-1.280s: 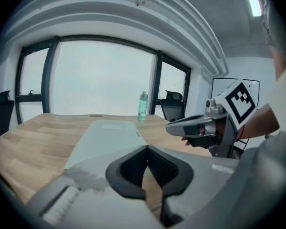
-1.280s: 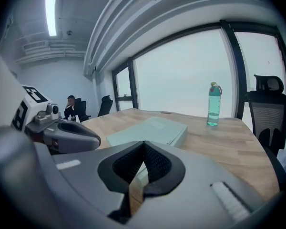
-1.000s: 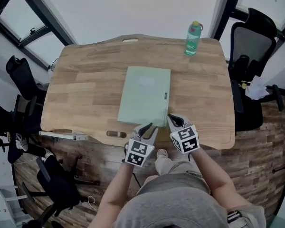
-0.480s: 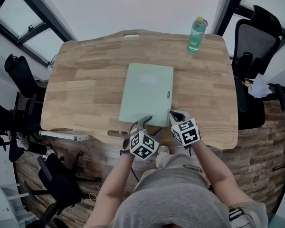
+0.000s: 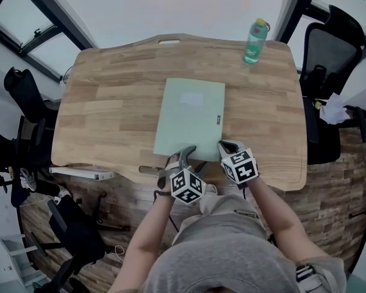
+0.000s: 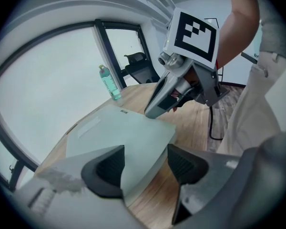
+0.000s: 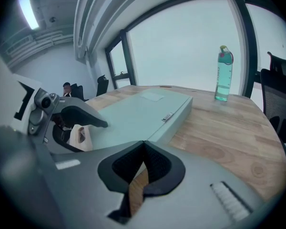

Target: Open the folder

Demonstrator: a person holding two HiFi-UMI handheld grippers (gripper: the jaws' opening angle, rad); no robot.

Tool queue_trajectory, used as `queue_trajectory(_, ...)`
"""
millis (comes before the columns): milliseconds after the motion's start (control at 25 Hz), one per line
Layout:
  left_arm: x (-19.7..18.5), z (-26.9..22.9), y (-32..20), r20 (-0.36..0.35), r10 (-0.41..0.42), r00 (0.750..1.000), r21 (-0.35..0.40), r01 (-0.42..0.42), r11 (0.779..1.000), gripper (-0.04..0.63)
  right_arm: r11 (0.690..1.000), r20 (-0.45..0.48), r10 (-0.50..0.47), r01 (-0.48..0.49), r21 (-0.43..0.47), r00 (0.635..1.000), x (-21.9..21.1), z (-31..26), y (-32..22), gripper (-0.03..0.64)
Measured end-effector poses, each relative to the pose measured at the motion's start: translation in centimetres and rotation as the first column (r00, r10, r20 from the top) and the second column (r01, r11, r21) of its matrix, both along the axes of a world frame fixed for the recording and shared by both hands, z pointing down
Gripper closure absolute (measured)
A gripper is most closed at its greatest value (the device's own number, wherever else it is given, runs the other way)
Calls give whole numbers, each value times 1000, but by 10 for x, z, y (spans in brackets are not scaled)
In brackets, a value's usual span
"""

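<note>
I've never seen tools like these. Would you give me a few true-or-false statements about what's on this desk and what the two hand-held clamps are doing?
1. The folder lies closed on the table. True.
2. The bottle stands on the folder. False: it stands near the table's far right corner, apart from the folder.
3. The right gripper has its jaws wide apart. False: they are together, with nothing between them.
4. The left gripper grips the bottle. False: its jaws are opening, and the folder's near edge shows between them without being clamped.
5. Both grippers are at the folder's near edge. True.
</note>
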State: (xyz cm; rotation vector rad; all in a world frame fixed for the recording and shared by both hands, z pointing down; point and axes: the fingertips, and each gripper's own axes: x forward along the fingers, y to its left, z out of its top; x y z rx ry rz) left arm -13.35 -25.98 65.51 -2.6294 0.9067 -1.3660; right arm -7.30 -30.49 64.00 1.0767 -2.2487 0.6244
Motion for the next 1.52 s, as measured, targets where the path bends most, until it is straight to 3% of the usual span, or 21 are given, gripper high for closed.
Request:
queue_trajectory(200,-1,-2,-2,14,6,1000,16,-7,1000,316,1000,26,7,-7,-25,1000,1,1,0,617)
queue_trajectory(640,3,-17,10,-88,0,996,5,0,1000,446,999,63,5,-3,-32,998,2,2,0,615)
queue_trajectory(1000,4,-30,11,-117,-19,993,26,22,999,526,999,80,13,-11,-33,997,2,1,-1,615)
queue_trajectory(1320,1,-41,10,-173,-29,984,15,32,999,554,999,74,14,-11,-51,997,2,2,1,615)
queue_trajectory(1520,-3,-63,6,-215,-41,976,57,54,997,555,999,58,12,-9,-50,998,3,2,0,615)
